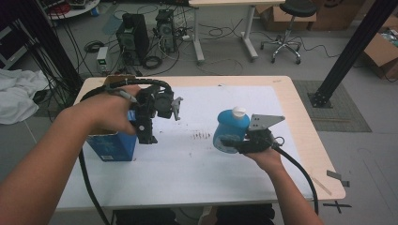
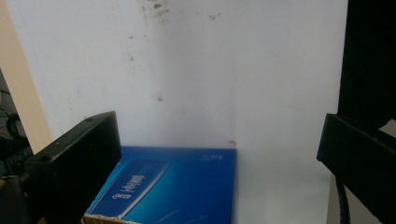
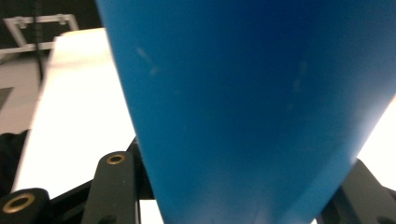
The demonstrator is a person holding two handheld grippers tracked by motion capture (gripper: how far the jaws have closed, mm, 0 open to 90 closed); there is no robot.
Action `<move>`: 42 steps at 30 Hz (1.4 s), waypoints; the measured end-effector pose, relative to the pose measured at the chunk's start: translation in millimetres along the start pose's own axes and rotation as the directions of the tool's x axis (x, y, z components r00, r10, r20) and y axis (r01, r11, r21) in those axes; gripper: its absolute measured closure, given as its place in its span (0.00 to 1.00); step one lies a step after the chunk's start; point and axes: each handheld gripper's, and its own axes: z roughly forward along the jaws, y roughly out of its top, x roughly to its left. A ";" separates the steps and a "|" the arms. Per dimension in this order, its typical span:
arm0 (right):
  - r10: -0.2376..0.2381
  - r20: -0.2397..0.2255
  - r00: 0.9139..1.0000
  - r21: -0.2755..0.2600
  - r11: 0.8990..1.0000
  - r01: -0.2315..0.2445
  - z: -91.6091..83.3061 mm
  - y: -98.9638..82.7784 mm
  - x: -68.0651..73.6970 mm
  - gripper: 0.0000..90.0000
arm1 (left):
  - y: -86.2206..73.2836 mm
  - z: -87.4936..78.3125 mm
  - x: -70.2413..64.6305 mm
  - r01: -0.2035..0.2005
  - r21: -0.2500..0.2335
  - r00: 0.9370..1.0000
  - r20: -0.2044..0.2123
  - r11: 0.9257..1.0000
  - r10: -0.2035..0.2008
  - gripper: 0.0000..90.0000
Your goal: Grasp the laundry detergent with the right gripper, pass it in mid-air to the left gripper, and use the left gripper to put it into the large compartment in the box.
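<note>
Left gripper view: blue box (image 2: 177, 186), label illegible.

My high view looks forward and down over the whole white table (image 1: 197, 164); my left gripper view faces steeply down, near that same tabletop; my right gripper view sits tight against the blue bottle (image 3: 243, 107)
</note>
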 end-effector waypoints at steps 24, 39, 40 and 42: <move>-0.047 -0.210 0.977 0.068 0.996 0.062 69.1 15.2 42.9 0.50 | 21.6 9.2 -6.4 -0.025 0.000 0.999 0.046 1.000 0.025 0.00; -0.059 -0.241 0.969 0.042 0.997 0.072 111.4 23.9 59.0 0.50 | 30.0 23.1 -9.4 -0.028 -0.012 0.997 0.072 1.000 0.029 0.00; -0.064 -0.242 0.968 0.041 0.996 0.076 113.5 24.8 59.9 0.50 | 30.1 24.4 -9.8 -0.028 -0.013 0.997 0.075 1.000 0.029 0.00; -0.071 -0.241 0.968 0.044 0.995 0.084 117.4 26.9 62.3 0.49 | 30.2 26.5 -10.6 -0.026 -0.012 0.997 0.078 1.000 0.027 0.00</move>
